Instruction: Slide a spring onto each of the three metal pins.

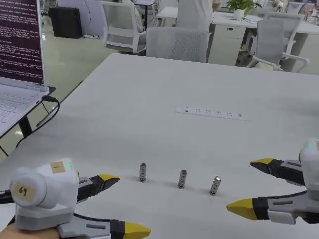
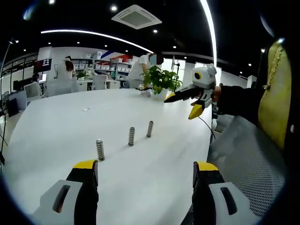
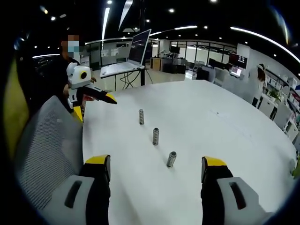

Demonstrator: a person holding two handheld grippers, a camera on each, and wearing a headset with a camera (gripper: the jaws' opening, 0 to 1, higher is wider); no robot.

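Holding left tongs and right tongs spread and empty, you flank three upright coiled metal springs on the smooth white tabletop; the head view adds a flat power strip beyond.

A small yellow sticker on the round white body of the left gripper carries the handwritten number "69". The laptop screen shows many lines of light text on a dark purple ground, but they are too small to read. A second sticker on the same gripper is not legible.
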